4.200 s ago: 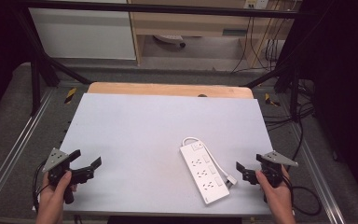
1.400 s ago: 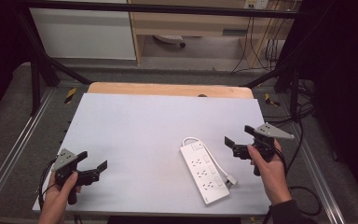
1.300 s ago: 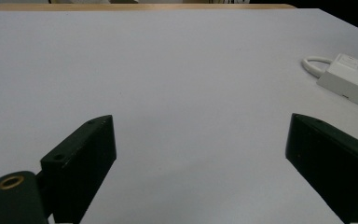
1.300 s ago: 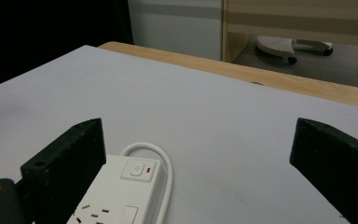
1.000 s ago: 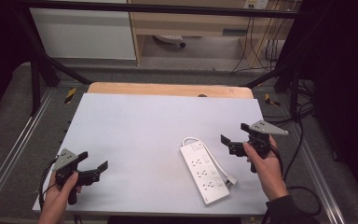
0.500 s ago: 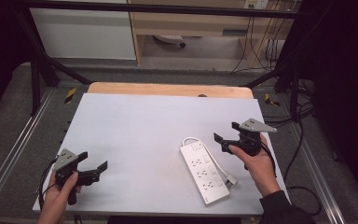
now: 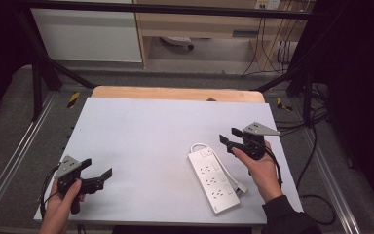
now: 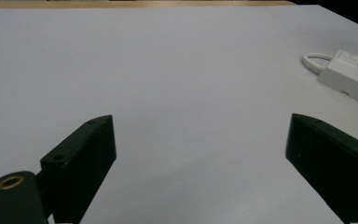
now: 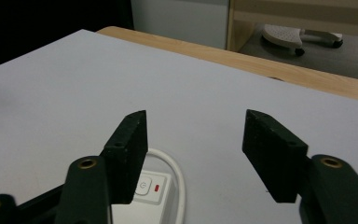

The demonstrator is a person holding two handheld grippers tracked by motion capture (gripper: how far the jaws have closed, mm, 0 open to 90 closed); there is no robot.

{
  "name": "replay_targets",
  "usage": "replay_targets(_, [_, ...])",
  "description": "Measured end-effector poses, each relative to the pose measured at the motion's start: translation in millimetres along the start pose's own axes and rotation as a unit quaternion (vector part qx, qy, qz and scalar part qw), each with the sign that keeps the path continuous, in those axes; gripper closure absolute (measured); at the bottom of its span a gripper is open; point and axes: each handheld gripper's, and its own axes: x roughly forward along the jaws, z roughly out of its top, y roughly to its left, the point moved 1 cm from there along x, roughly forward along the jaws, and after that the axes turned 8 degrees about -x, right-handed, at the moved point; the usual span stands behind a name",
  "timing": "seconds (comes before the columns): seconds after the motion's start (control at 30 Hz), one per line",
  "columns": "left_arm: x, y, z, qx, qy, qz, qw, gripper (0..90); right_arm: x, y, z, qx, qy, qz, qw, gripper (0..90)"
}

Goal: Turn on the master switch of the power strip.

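1. A white power strip lies flat on the pale worktop, toward its right near side, running diagonally; its white cable loops past the switch end and runs along its right edge.
2. The right gripper hovers just above the switch end, jaws spread apart, holding nothing.
3. The left gripper sits near the worktop's front-left corner, well apart from the strip, jaws wide and empty.
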Motion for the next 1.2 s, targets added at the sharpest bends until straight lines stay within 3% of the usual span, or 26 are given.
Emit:
replay_targets(0.27, [-0.4,0.0,0.1,0.0,-0.001,-0.001,1.0,8.5,11.6,7.5,-2.4,-0.013,0.016,0.01,0.9997,57.9])
replay_targets(0.3, [-0.3,0.1,0.1,0.0,-0.001,0.0,1.0,8.5,15.2,10.5,-3.0,-0.024,0.018,0.012,0.9995,62.4])
replay_targets(0.47, [-0.6,-0.2,0.3,0.0,-0.003,-0.001,1.0,8.6,23.4,17.0,-5.0,-0.038,0.032,0.023,0.9985,69.0])
replay_targets(0.87, [-0.8,0.1,0.3,0.0,-0.003,-0.001,1.0,8.7,38.5,22.7,-10.0,-0.049,0.056,0.041,0.9964,79.9])
replay_targets(1.2, [-1.0,0.5,0.4,0.001,-0.003,-0.001,1.0,8.7,46.7,21.8,-15.3,-0.059,0.079,0.038,0.9944,85.9])
